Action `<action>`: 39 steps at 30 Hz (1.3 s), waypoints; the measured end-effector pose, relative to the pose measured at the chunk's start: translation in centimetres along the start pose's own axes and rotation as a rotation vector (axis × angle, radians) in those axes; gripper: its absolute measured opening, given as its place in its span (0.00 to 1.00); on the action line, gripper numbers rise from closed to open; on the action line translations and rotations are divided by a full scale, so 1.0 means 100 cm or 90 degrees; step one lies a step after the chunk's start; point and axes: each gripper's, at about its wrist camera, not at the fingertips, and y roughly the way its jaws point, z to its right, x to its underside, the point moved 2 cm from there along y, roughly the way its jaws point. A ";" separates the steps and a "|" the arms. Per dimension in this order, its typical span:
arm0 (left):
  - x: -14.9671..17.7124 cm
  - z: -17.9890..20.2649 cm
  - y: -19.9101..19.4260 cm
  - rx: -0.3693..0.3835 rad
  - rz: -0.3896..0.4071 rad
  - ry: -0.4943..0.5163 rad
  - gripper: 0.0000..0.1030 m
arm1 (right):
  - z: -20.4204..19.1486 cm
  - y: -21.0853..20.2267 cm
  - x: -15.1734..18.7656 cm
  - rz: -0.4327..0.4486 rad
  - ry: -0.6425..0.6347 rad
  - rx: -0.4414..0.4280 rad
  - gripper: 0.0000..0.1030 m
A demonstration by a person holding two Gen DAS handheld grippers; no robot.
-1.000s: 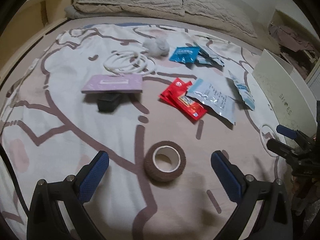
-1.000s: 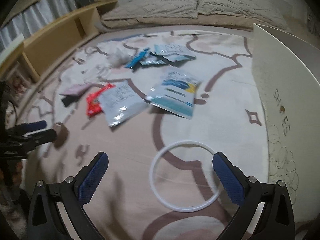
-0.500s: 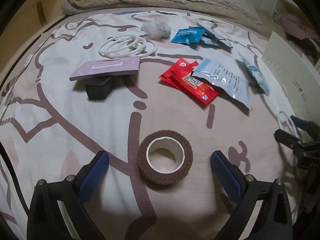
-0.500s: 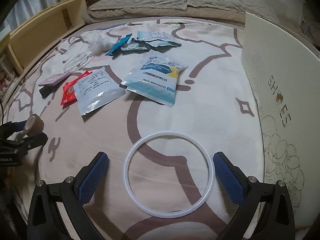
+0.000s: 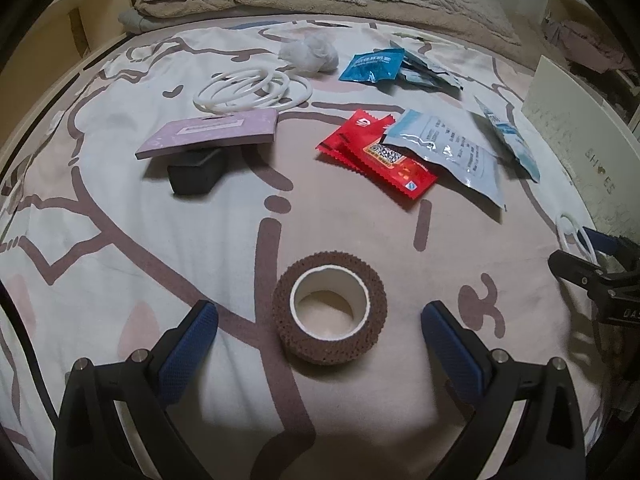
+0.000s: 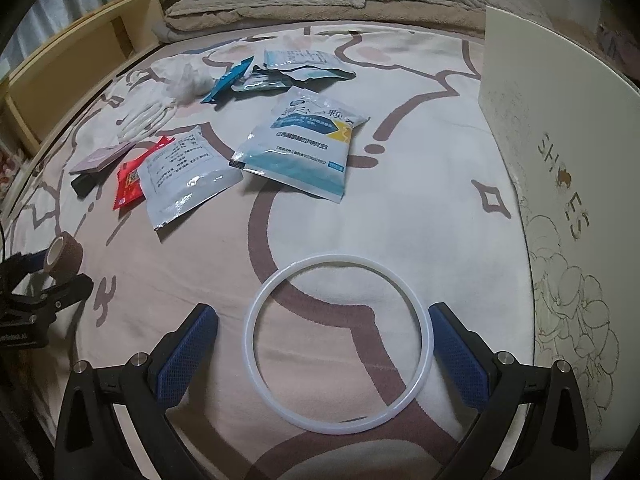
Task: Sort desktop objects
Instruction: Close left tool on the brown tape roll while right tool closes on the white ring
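Observation:
A brown tape roll (image 5: 329,307) lies flat on the patterned bed cover, between the open fingers of my left gripper (image 5: 320,316). A white plastic ring (image 6: 338,343) lies flat between the open fingers of my right gripper (image 6: 323,326). Neither gripper touches its object. The tape roll also shows at the left edge of the right wrist view (image 6: 64,255), with the left gripper's fingers (image 6: 60,292) around it. The right gripper's fingers (image 5: 580,268) show at the right edge of the left wrist view, by the ring (image 5: 570,232).
Farther back lie a stack of white rings (image 5: 252,90), a pink card (image 5: 212,138) on a black box (image 5: 196,172), red packets (image 5: 376,156), silver and blue pouches (image 6: 308,144), and a white fluffy ball (image 5: 310,52). A white shoe box (image 6: 560,160) stands at the right. Pillows lie at the back.
Both grippers have moved forward and down. The tape roll now sits between the left fingers and the white ring between the right fingers. Both stay open.

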 end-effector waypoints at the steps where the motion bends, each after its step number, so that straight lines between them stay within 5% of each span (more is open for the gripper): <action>1: -0.001 -0.001 -0.001 0.002 0.002 -0.003 1.00 | 0.000 -0.001 0.000 -0.001 0.001 -0.002 1.00; 5: -0.003 -0.005 -0.006 0.017 0.011 -0.034 0.97 | 0.002 -0.005 0.001 0.002 0.009 -0.010 0.99; 11: -0.004 -0.007 -0.012 0.017 0.002 -0.042 0.81 | 0.001 -0.009 0.000 0.009 -0.007 0.013 0.82; 17: -0.003 -0.003 -0.015 0.008 -0.001 -0.022 0.76 | -0.009 -0.012 -0.001 0.018 -0.042 0.022 0.82; 33: -0.007 -0.002 -0.027 0.019 0.027 -0.019 0.42 | -0.009 -0.019 -0.005 0.038 -0.027 0.014 0.82; 39: -0.007 0.001 -0.029 0.020 0.033 -0.014 0.42 | -0.011 -0.019 -0.005 0.037 -0.032 0.012 0.82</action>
